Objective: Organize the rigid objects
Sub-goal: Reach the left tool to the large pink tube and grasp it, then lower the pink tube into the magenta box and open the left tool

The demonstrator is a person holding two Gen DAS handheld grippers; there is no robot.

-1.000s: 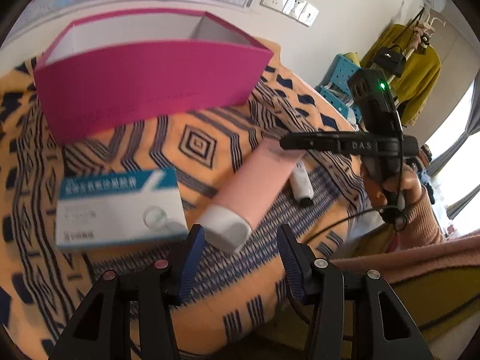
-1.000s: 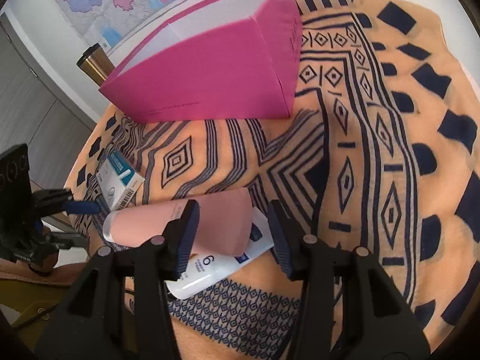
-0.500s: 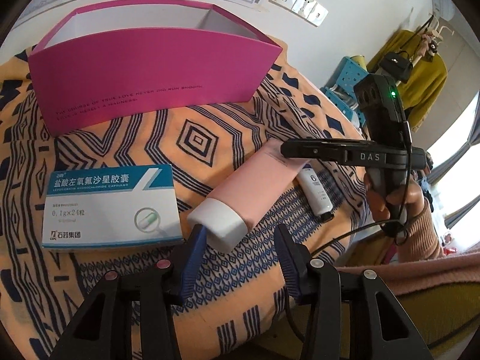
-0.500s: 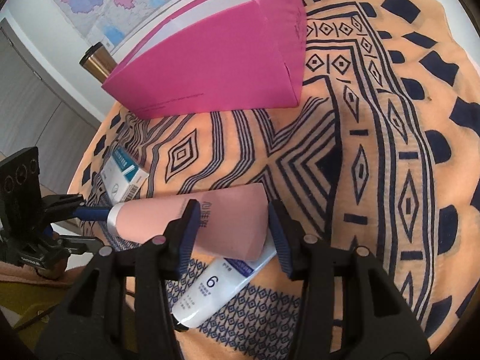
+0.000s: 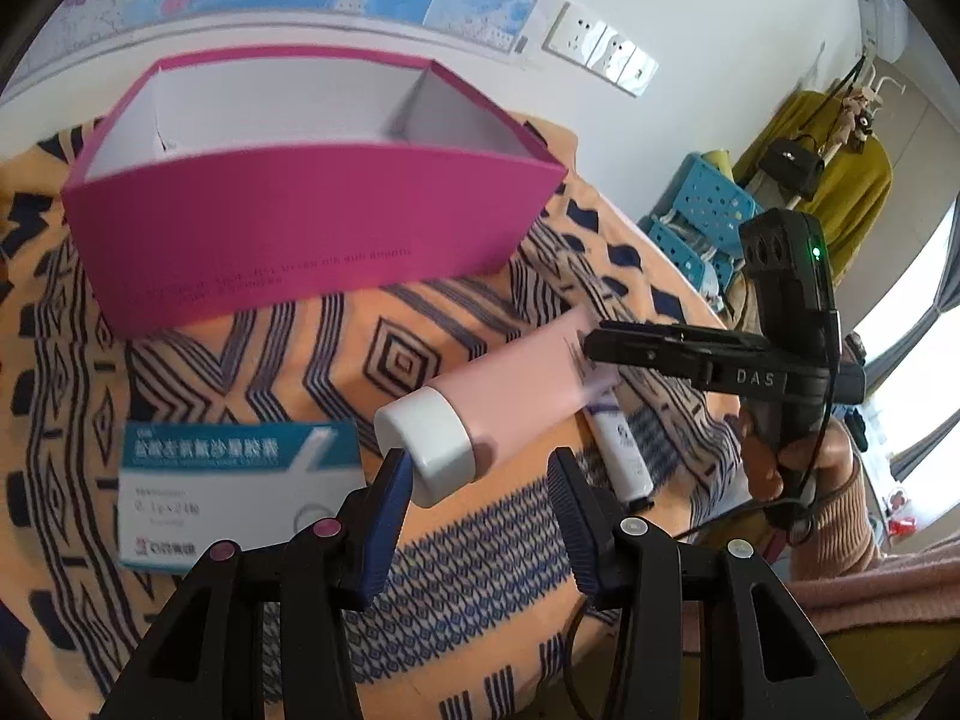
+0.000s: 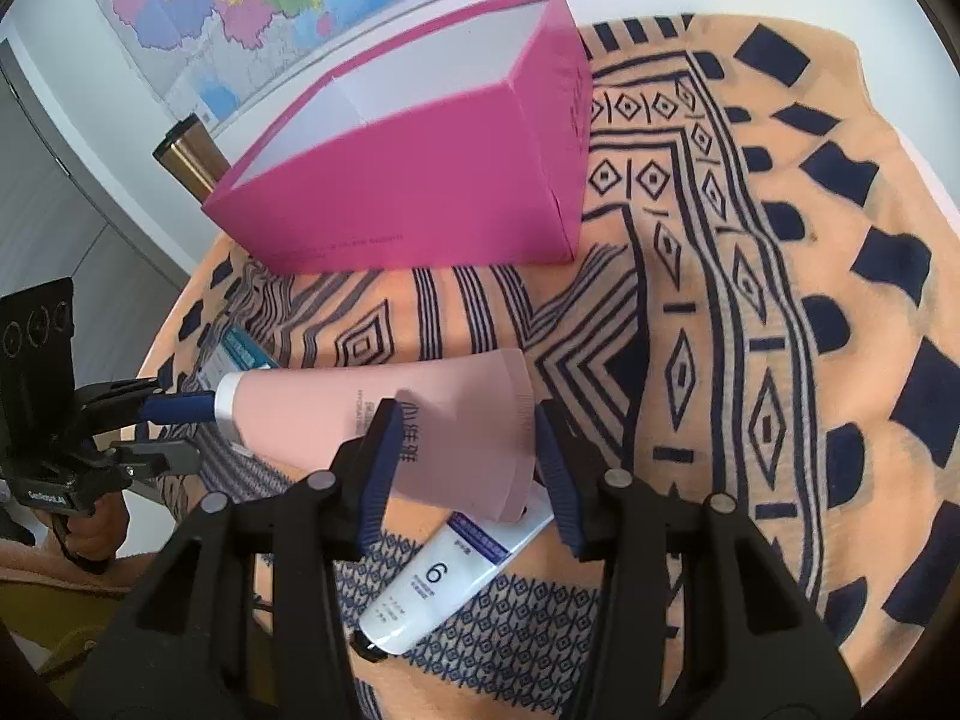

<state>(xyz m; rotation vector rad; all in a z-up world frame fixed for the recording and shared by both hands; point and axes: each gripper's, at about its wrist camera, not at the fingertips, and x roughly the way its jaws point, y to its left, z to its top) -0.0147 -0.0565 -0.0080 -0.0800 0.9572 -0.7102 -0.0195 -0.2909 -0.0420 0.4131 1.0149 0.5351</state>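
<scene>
A pink tube [image 5: 510, 384] with a white cap hangs above the patterned cloth. My right gripper [image 6: 465, 450] is shut on its flat wide end [image 6: 456, 420]. In the left wrist view that gripper [image 5: 591, 348] comes in from the right. The cap [image 5: 429, 444] sits at the tips of my left gripper [image 5: 480, 480], beside the left finger, with a gap to the right one; this gripper is open. A white tube [image 6: 432, 576] lies on the cloth under the pink one. A blue-and-white medicine box [image 5: 234, 492] lies at the left. The open magenta box [image 5: 312, 222] stands behind.
A metal cylinder [image 6: 189, 156] stands behind the magenta box by the wall. Blue baskets [image 5: 702, 210] and hanging clothes are off the table's right side. A person's hand [image 5: 774, 456] and sleeve hold the right gripper. The cloth right of the magenta box [image 6: 780, 240] is bare.
The pink tube has come up off the cloth, cap end raised, and more of the white tube shows below it. My left jaws have narrowed slightly around the cap.
</scene>
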